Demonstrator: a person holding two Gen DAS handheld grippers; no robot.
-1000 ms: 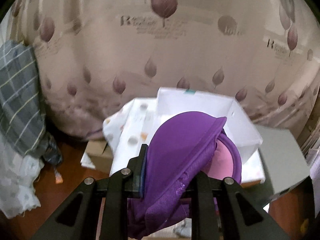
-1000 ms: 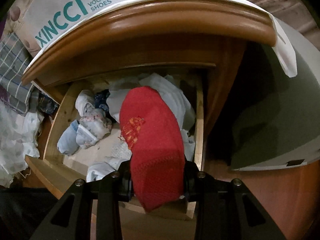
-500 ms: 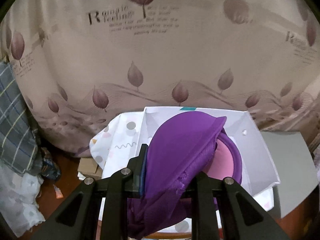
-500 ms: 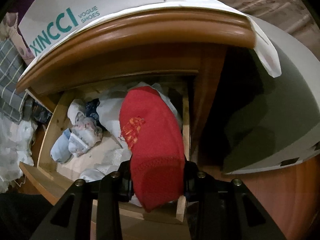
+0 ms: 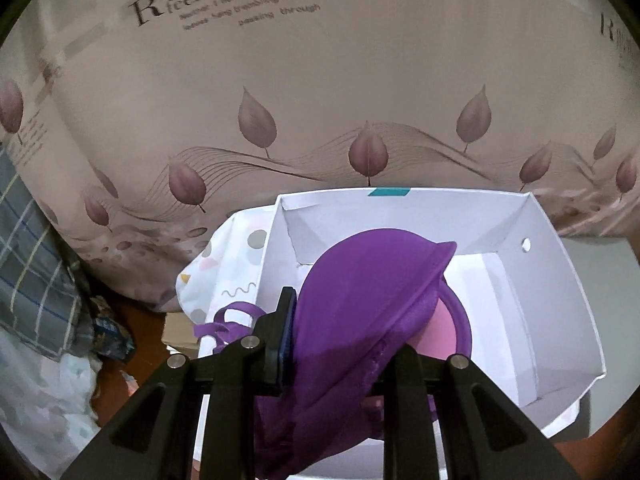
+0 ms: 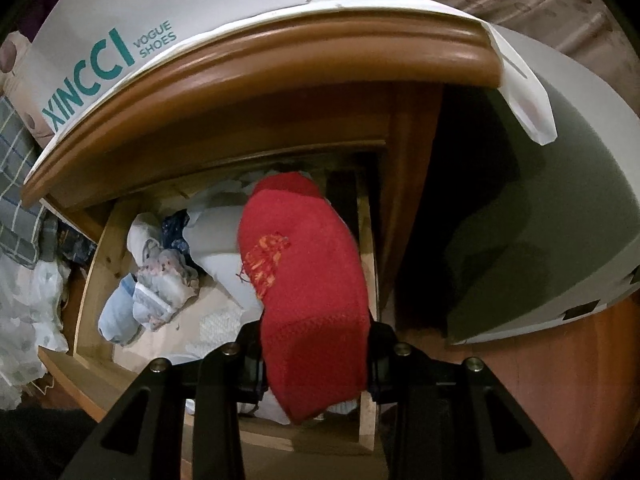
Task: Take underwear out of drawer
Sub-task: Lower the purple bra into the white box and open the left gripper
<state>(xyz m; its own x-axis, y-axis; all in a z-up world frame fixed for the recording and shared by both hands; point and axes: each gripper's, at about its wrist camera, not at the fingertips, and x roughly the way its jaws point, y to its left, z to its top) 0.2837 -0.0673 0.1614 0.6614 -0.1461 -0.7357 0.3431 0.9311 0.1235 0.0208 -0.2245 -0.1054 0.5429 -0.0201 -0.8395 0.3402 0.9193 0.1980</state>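
At 9 o'clock in the left wrist view hangs a blue-grey plaid cloth [image 5: 28, 264], w/ a white speckled fabric heap [image 5: 44, 396] under it. Behind, filling 12 o'clock, a beige curtain printed w/ mauve leaves [image 5: 320, 92]. Centre: the left gripper [image 5: 344, 344], black two-finger tongs, is clamped on a purple satin undergarment w/ pink lining [image 5: 360, 312], which bulges up between the fingers and droops below them. It hangs over an open white cardboard shoebox [image 5: 560, 280]; box sits on a white dotted cloth [image 5: 224, 276] at approx 9 o'clock of the garment. A thin purple strap loops out just left of the left finger.

Right wrist view: at 10 o'clock the same white box shows teal "XINCCI VOGUE SHOES" lettering, resting on top of a glossy brown wooden nightstand [image 6: 280, 64]. Below its rim the light pine drawer [image 6: 92, 280] stands pulled open, holding rolled pale blue and white underwear [image 6: 144, 300] at its left side, plus white cloth further back. The right gripper [image 6: 316, 360] is pinched on a red knitted garment w/ an orange stitched patch [image 6: 308, 280], held above the drawer's right half. At 3 o'clock, a grey-white curved panel [image 6: 560, 200] beside the nightstand.
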